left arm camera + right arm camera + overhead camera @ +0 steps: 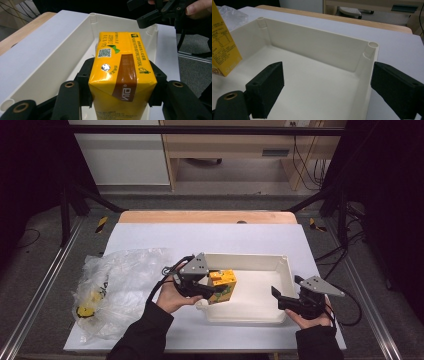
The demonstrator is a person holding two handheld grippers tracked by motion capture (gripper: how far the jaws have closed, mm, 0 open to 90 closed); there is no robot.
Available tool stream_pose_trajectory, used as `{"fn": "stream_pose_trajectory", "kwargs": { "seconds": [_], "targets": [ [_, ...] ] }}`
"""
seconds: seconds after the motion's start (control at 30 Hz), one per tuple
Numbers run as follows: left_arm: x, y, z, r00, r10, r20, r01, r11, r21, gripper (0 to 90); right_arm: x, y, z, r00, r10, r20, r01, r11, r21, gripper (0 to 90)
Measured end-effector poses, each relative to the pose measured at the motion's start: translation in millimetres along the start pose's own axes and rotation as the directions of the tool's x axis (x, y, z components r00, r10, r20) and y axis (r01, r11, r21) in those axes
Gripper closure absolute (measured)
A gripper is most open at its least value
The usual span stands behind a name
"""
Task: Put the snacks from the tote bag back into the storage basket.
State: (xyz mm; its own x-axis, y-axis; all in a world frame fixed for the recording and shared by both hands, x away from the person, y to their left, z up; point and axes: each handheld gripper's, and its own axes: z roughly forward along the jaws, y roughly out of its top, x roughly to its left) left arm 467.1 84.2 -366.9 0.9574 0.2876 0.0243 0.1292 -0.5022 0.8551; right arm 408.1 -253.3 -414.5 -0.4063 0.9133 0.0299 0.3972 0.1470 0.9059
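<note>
The left gripper [212,292] has its fingers [86,82] clenched on the yellow carton [120,75] at the tray's [250,261] left wall, while the right gripper [282,297], fingers [265,88] released, straddles its right wall.

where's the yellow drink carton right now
In the high view the yellow carton sits clamped in the left gripper at the left end of the white tray, with the crumpled plastic bag further left.

One yellow drink carton [222,287]. One white tray [260,312]. One crumpled clear plastic bag [117,285], with at least one yellow item [86,310] inside, count unclear. Two black grippers: left [212,292], right [280,296]. One white table [210,240].
</note>
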Motion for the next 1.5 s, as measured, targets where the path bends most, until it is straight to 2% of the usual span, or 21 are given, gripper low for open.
{"fn": "stream_pose_trajectory", "kwargs": {
  "seconds": [0.73, 1.5],
  "targets": [
    [2.5, -22.7, 20.7, 0.9961, 0.017, 0.086, -0.017, 0.9999, 0.003, 50.5, 0.5, -1.0, 1.4, 1.0000, -0.002, -0.004, 0.002, 1.000, 0.004, 11.8],
    [2.2, -43.0, 37.6, 0.9903, 0.016, 0.138, -0.016, 0.9999, 0.004, 50.5, 1.0, -1.7, 2.4, 1.0000, -0.006, -0.004, 0.006, 1.000, 0.009, 11.9]
  ]
}}
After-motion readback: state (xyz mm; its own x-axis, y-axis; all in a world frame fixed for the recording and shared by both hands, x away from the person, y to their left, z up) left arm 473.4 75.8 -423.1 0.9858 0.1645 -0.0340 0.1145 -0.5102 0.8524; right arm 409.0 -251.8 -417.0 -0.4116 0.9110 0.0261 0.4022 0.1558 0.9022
